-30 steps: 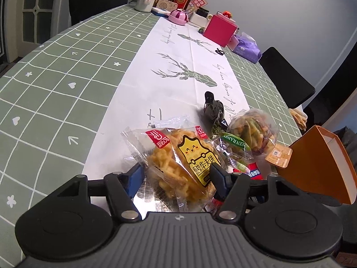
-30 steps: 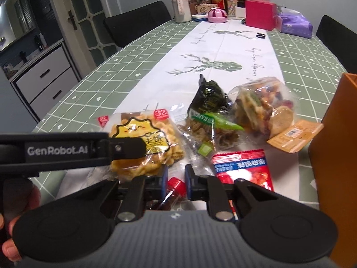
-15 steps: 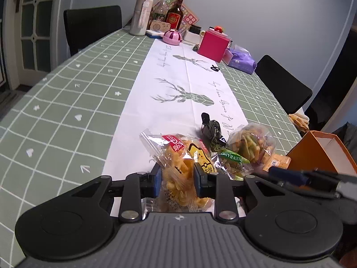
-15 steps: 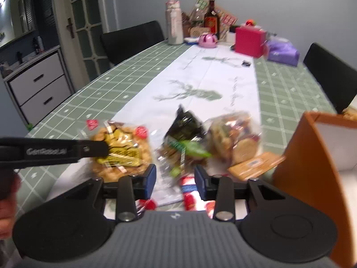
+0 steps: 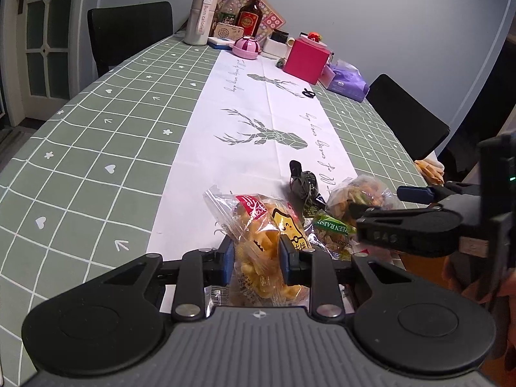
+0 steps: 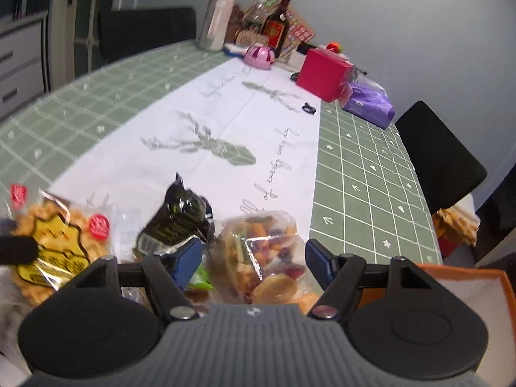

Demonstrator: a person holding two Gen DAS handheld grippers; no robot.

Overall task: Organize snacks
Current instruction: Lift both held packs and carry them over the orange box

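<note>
My left gripper (image 5: 256,254) is shut on a clear bag of yellow crackers (image 5: 254,219), pinching it at the middle. In the right wrist view the same bag (image 6: 54,245) sits at the far left. My right gripper (image 6: 253,258) has its jaws opening, wide apart on either side of a clear bag of mixed snacks (image 6: 264,258), with the pads not pressing it. From the left wrist view, this right gripper (image 5: 383,201) reaches in over the mixed snacks (image 5: 364,190). A black packet (image 6: 180,216) and a green raisin packet (image 5: 332,229) lie between the two bags.
An orange box (image 6: 467,277) with a white inside stands open at the right table edge. At the far end are a white bottle (image 5: 201,16), a pink box (image 5: 306,59) and a purple tissue pack (image 5: 346,80). Black chairs (image 5: 406,116) flank the table.
My left gripper closed on the yellow cracker bag and squeezed it narrow. My right gripper went from shut to wide apart and swung right, over the mixed snack bag beside the orange box.
</note>
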